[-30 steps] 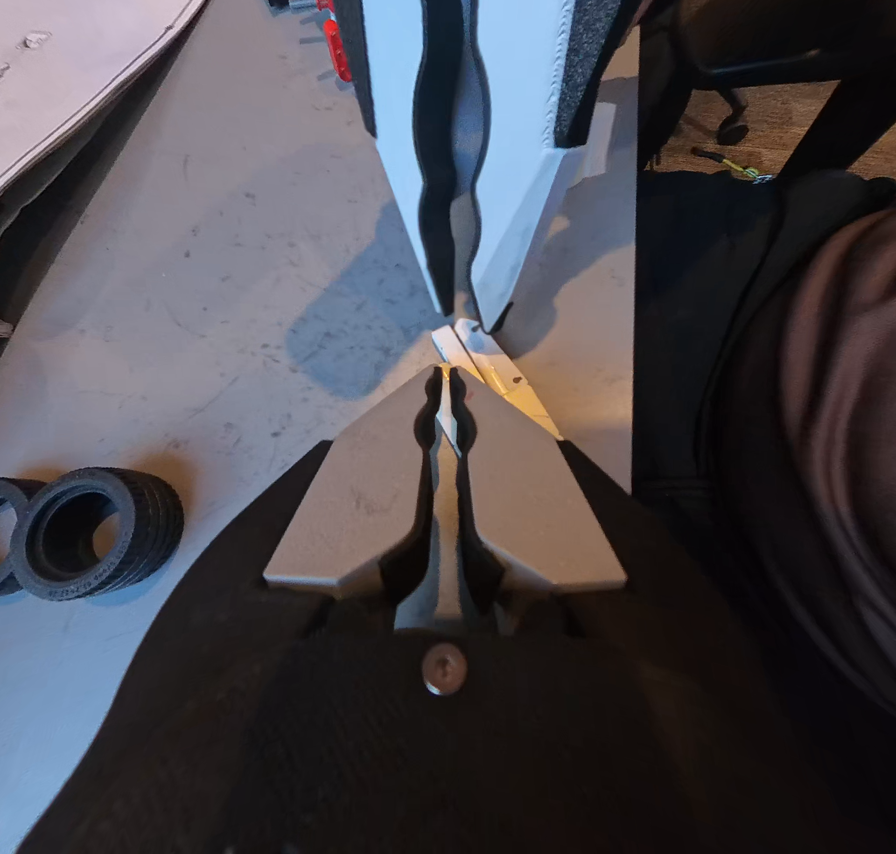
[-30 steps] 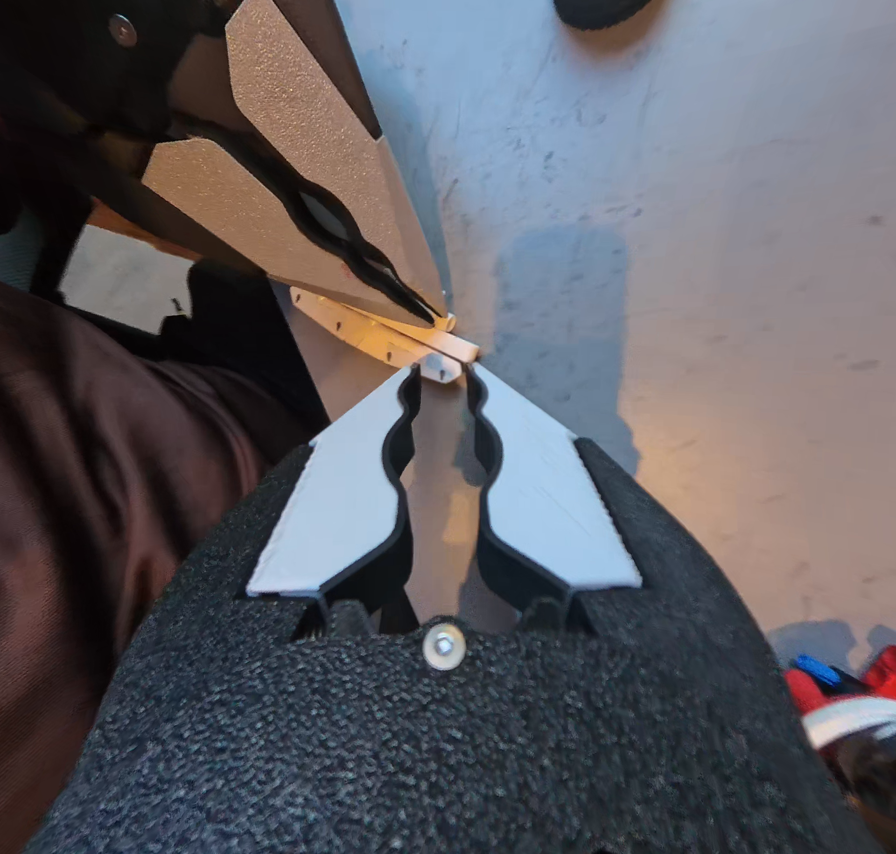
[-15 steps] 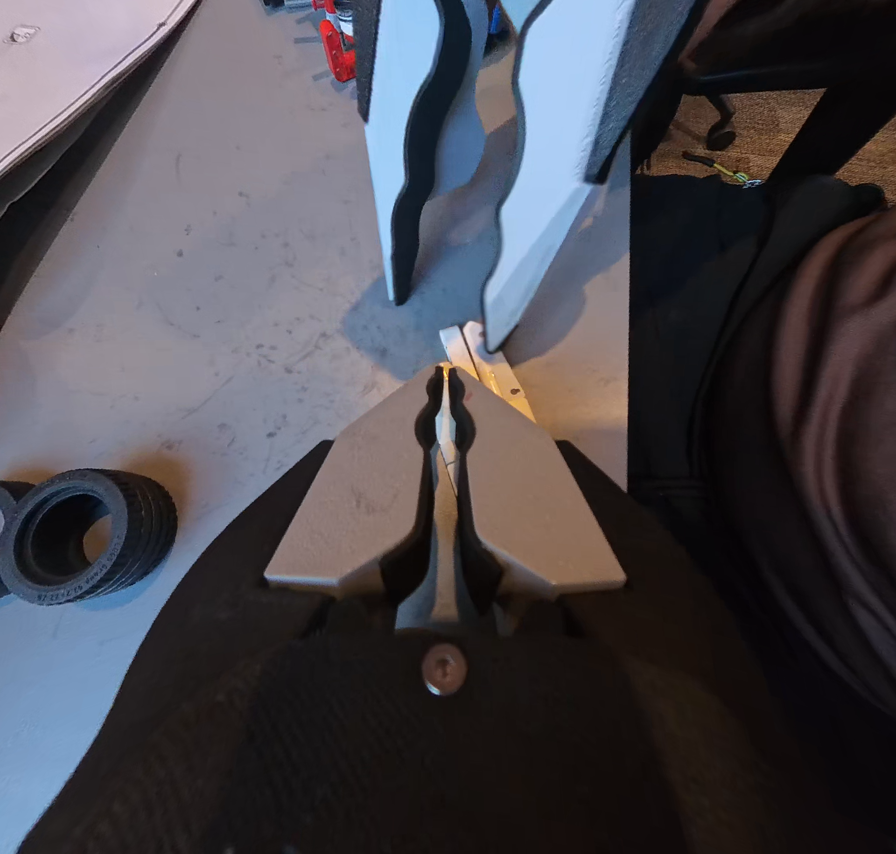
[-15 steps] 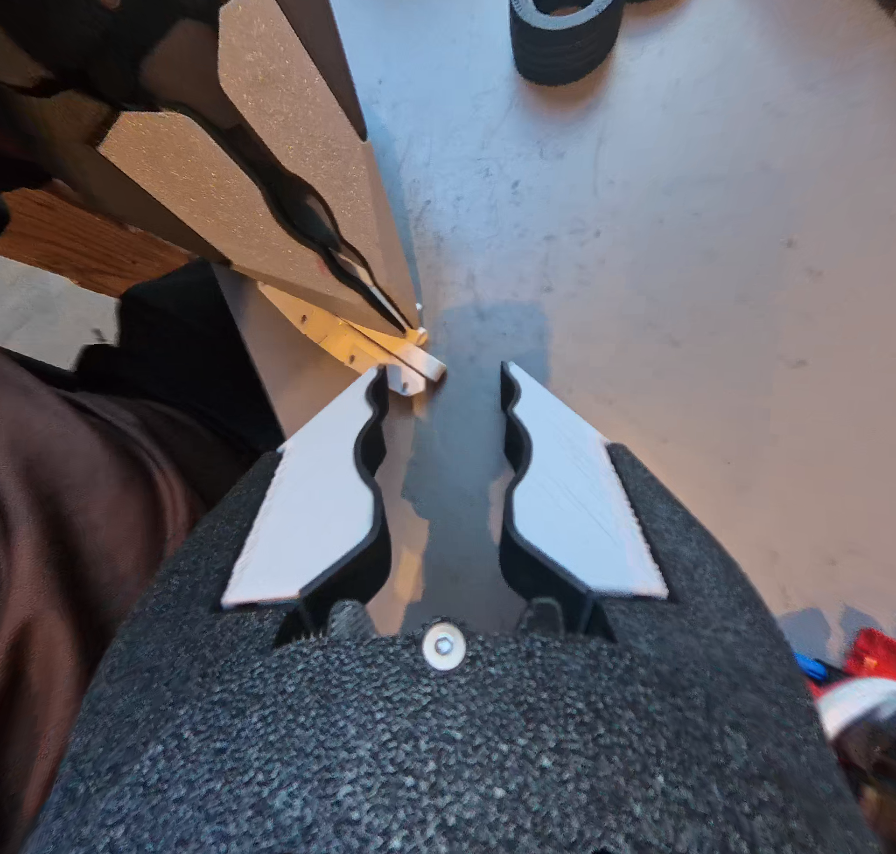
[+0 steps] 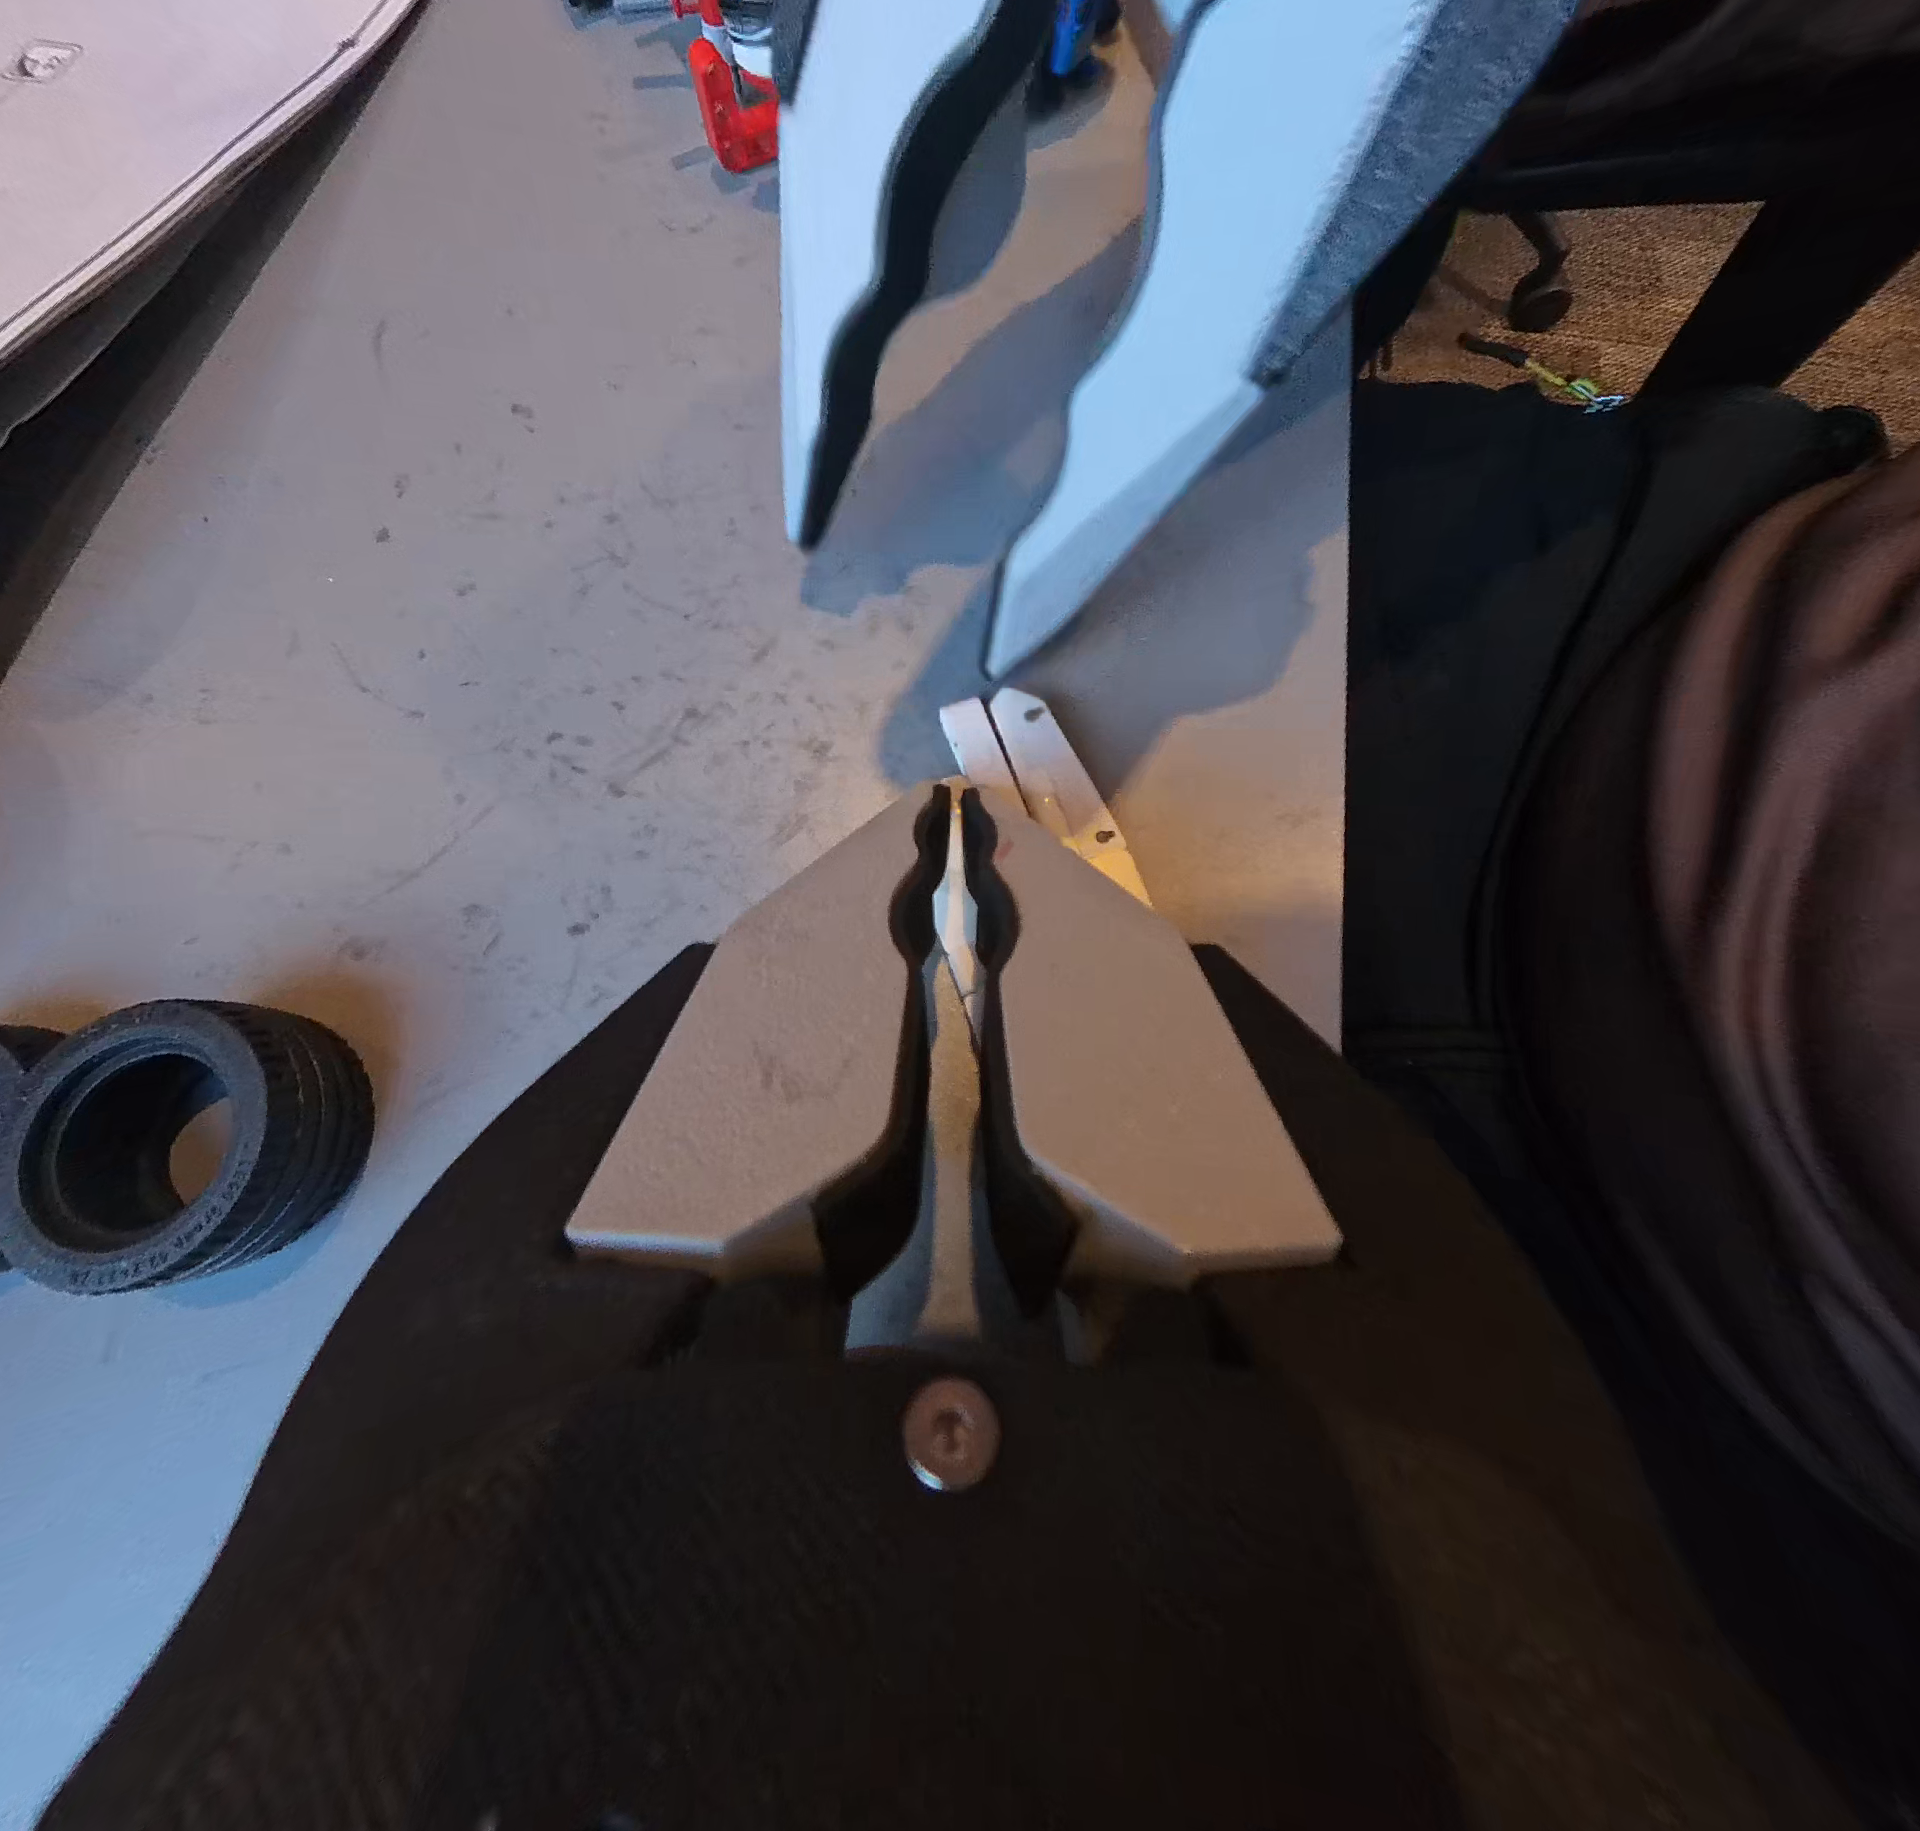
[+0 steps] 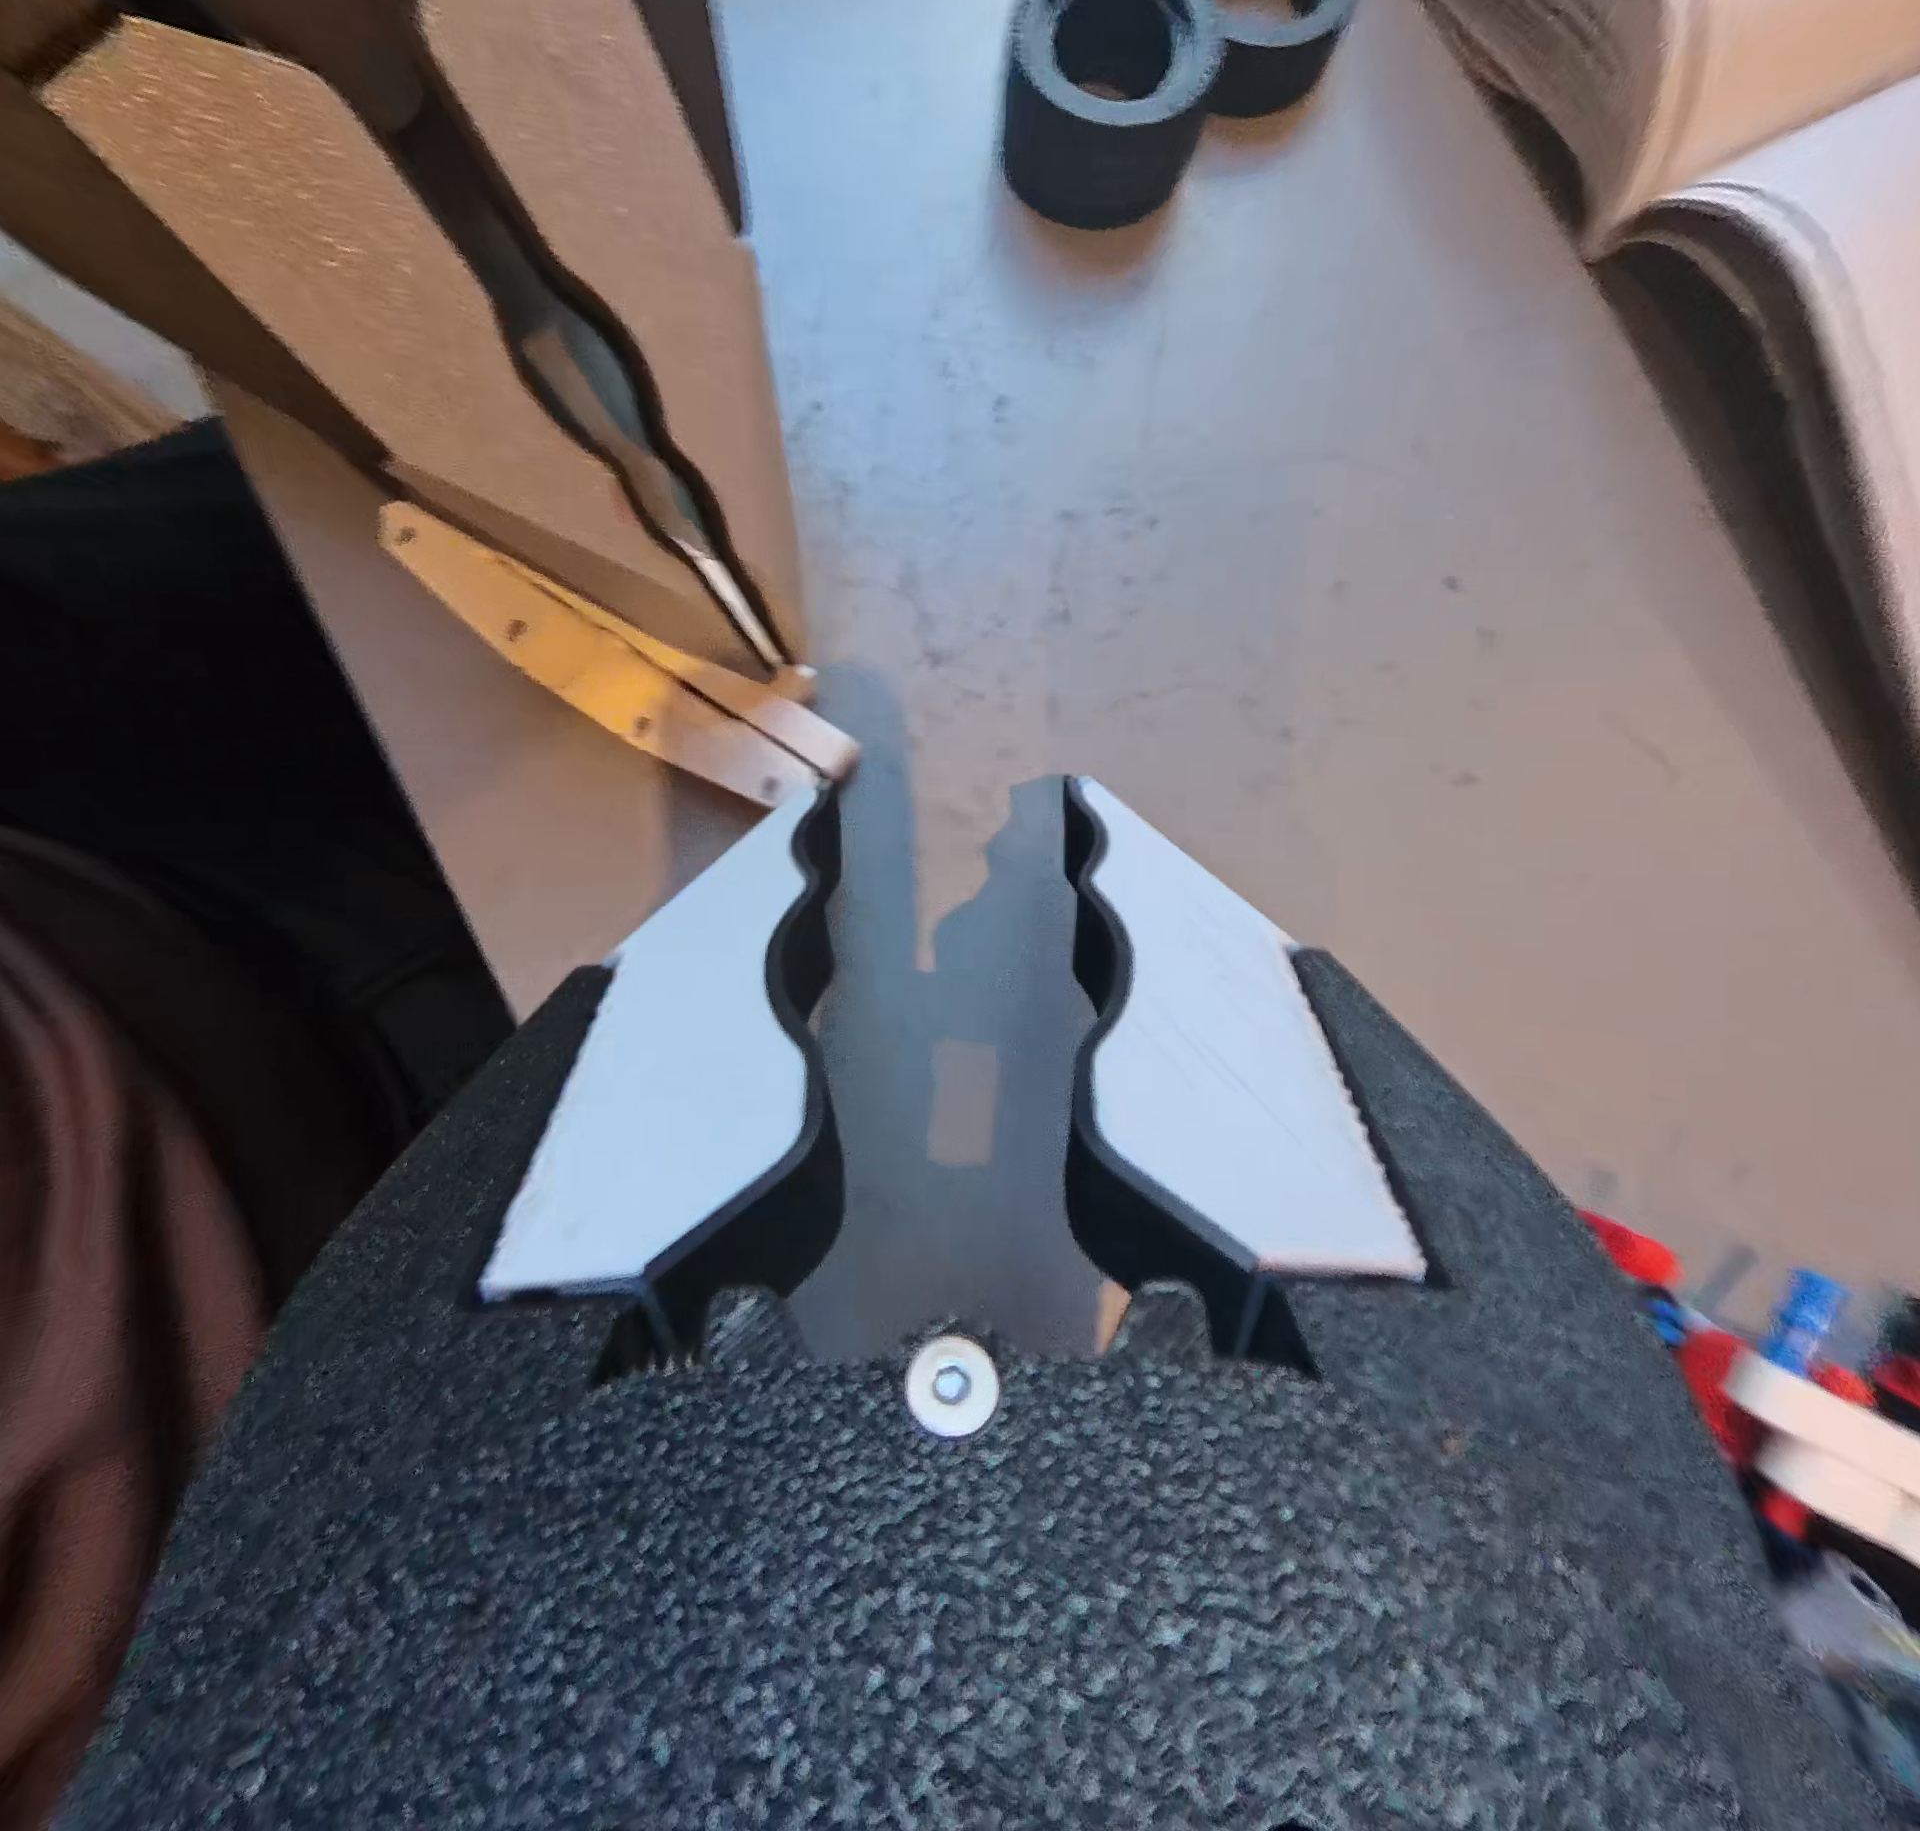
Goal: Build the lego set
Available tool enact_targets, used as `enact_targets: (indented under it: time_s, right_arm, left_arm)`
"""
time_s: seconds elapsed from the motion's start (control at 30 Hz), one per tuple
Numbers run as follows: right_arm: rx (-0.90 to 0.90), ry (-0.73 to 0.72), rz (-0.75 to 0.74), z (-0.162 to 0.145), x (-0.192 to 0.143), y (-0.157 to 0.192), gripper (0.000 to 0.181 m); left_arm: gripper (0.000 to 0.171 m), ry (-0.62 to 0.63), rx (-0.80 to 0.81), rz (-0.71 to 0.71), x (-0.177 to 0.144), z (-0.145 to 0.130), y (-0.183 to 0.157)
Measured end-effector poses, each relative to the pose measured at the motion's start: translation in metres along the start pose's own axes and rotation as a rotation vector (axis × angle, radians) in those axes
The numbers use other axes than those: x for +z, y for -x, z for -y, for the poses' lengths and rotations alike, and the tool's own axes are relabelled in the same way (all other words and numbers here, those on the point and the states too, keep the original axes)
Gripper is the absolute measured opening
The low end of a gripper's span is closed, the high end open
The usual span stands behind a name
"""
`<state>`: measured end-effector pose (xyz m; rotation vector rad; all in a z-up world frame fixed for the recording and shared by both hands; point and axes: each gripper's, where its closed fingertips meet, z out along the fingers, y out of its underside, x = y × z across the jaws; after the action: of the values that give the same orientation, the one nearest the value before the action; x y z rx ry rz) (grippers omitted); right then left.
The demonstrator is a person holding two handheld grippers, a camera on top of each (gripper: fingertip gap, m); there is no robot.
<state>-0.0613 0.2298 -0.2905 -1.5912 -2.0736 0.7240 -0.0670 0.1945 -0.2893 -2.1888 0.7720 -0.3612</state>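
Note:
My left gripper [image 5: 956,794] is shut on a thin white flat Lego panel [image 5: 1039,768], held edge-on near the table's front edge. The panel looks like two long strips lying side by side, with small holes. It also shows in the right wrist view [image 6: 623,685], sticking out of the left gripper [image 6: 779,664]. My right gripper [image 6: 948,789] is open and empty, with its left fingertip [image 6: 821,815] just beside the panel's end. In the left wrist view the right gripper [image 5: 904,597] hangs open just beyond the panel.
Two black tyres [image 5: 187,1142] lie on the grey table [image 5: 468,586]; they also show in the right wrist view [image 6: 1122,67]. A red and blue Lego model [image 5: 727,88] stands behind the right gripper. An instruction booklet [image 5: 156,67] lies at the side. A person's dark clothing [image 5: 1714,950] is beside the table edge. Left tips to right tips: about 4 cm.
My right gripper has let go of the panel's end, opened wide and drawn back a little. My left gripper has kept its hold on the panel.

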Motion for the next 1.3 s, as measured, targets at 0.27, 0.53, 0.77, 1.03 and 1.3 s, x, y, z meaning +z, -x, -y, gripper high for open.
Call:
enact_targets:
  time_s: [0.27, 0.53, 0.77, 1.03, 1.3]
  right_arm:
    - [0.052, -0.222, -0.166, 0.007, -0.069, -0.035, 0.039]
    - [0.249, -0.431, -0.171, -0.02, -0.134, -0.073, 0.035]
    - [0.322, -0.531, -0.102, -0.029, -0.152, -0.069, 0.032]
    - [0.347, -0.579, -0.104, -0.033, -0.172, -0.072, 0.031]
    - [0.315, -0.535, -0.116, -0.027, -0.176, -0.082, 0.028]
  left_arm:
    - [0.049, -0.217, -0.134, 0.103, -0.035, 0.07, 0.033]
    - [0.097, 0.002, -0.312, 0.358, 0.041, 0.146, 0.203]
    - [0.118, 0.378, -0.415, 0.371, 0.12, 0.097, 0.243]
    - [0.105, 0.29, -0.43, 0.374, 0.123, 0.089, 0.244]
    - [0.013, 0.214, -0.422, 0.42, 0.114, 0.088, 0.253]
